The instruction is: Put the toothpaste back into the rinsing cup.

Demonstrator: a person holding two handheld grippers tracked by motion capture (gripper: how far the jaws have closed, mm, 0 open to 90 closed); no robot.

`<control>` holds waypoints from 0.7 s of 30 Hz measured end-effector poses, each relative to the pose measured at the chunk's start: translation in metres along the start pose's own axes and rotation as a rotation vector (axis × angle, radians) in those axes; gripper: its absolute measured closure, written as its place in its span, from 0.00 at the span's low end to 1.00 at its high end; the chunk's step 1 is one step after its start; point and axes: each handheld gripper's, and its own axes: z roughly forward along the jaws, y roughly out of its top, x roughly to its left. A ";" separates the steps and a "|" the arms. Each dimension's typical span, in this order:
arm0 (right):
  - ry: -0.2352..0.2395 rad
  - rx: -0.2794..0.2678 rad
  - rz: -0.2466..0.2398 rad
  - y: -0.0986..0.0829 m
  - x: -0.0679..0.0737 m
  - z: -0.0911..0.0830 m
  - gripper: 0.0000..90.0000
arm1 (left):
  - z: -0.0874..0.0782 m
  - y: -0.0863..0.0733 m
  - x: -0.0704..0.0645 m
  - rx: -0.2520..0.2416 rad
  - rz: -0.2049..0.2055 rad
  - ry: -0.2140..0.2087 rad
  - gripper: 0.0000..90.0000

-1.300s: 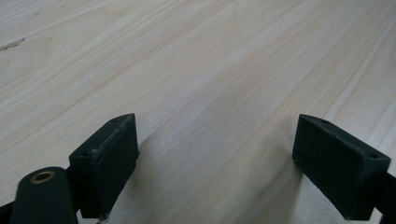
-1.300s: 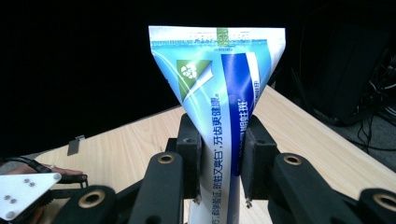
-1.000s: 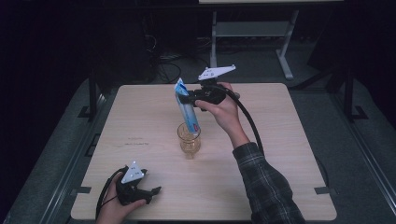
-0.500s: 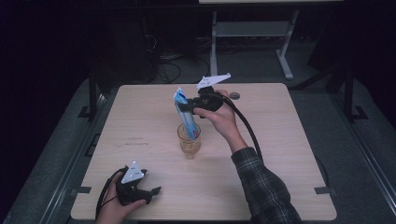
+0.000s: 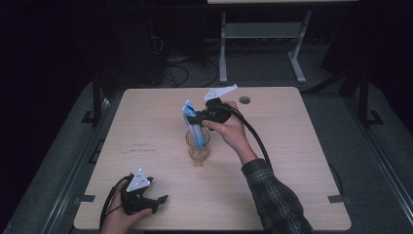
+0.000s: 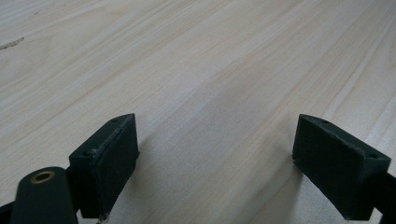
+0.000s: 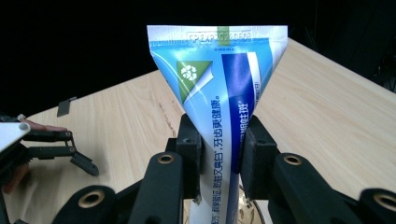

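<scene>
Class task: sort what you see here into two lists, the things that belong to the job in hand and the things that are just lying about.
Belongs to the job:
blue toothpaste tube, clamped in the right gripper
glass cup, with the tube's lower end in it

Just lying about:
left gripper, open, low over the table
small dark disc near the far edge

Glossy plastic tube [image 7: 219, 107], matt wooden table [image 5: 302, 161]

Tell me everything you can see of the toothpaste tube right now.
The toothpaste tube is soft-looking, blue and white, with a green triangle, Chinese print and a flat crimped end on top. It stands nearly upright, tilted slightly, its lower end inside the clear glass cup mid-table. The right claw is clamped on its middle.
</scene>
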 end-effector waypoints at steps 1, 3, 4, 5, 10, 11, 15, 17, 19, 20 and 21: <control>0.001 0.005 -0.002 -0.001 0.000 0.001 0.80 | 0.000 0.000 0.000 0.000 0.000 0.000 0.15; -0.004 0.010 -0.001 -0.003 0.000 0.003 0.80 | 0.000 0.000 0.000 -0.002 -0.001 0.000 0.15; -0.005 0.017 -0.002 -0.004 0.000 0.003 0.80 | 0.000 0.000 0.000 -0.001 -0.001 0.000 0.15; -0.006 0.019 -0.005 -0.005 0.000 0.004 0.80 | 0.000 0.000 0.000 -0.001 -0.001 0.000 0.15; -0.006 0.029 -0.003 -0.007 -0.001 0.005 0.79 | 0.000 0.000 0.000 -0.001 -0.001 0.000 0.15; -0.007 0.031 -0.004 -0.007 -0.001 0.006 0.79 | 0.000 0.000 0.000 0.000 -0.001 0.000 0.15; -0.010 0.039 -0.011 -0.008 0.000 0.008 0.79 | 0.000 0.000 0.000 -0.001 -0.002 0.000 0.15; -0.011 0.039 -0.013 -0.008 0.000 0.008 0.79 | 0.000 0.000 0.000 -0.001 -0.002 0.000 0.15; -0.009 0.034 -0.014 -0.009 0.000 0.008 0.78 | 0.000 0.000 0.000 -0.001 -0.002 0.000 0.15; -0.008 0.030 -0.016 -0.010 0.000 0.009 0.78 | 0.000 0.000 0.000 -0.002 -0.003 0.001 0.15; -0.005 0.026 -0.015 -0.010 0.000 0.009 0.77 | 0.000 0.000 0.000 -0.002 -0.002 0.001 0.15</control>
